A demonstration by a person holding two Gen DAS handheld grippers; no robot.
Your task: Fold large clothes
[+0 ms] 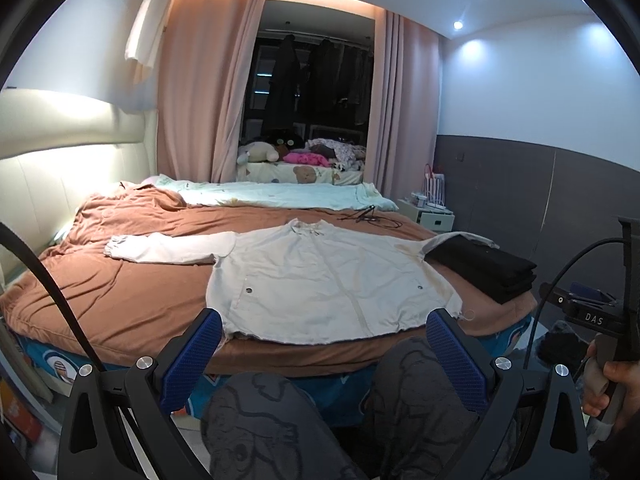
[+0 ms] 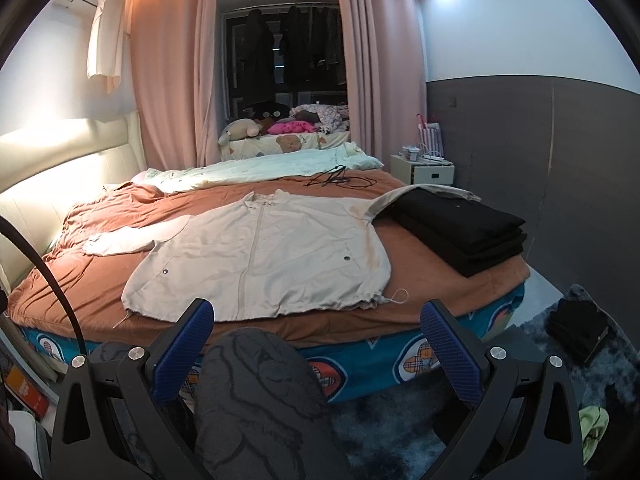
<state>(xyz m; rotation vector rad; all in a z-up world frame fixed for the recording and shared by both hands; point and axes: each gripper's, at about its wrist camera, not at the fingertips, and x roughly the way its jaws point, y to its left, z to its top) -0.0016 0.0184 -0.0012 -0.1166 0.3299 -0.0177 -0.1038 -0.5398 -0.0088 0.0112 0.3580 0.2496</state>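
**Jacket spread flat, both grippers wide and empty**

Cream jacket (image 2: 260,256) lies front-up on the bed (image 2: 80,280), zip closed, near the foot edge, so hem and sleeves are probably within easy reach for a first fold. One sleeve (image 1: 168,250) stretches out toward the headboard side; the other runs under a stack of folded black clothes (image 2: 460,228) at the far corner, likely finished pieces parked out of the way. Left hand-held gripper (image 1: 324,344) wide apart, holding nothing, short of the hem. Right hand-held gripper (image 2: 316,336) same: wide, empty, over the person's knees. Folding not started, by my read. Brown cover is wrinkled, soft. Bedroom, pink curtains (image 2: 168,80), cable (image 2: 336,178) lying on bed beyond the collar.
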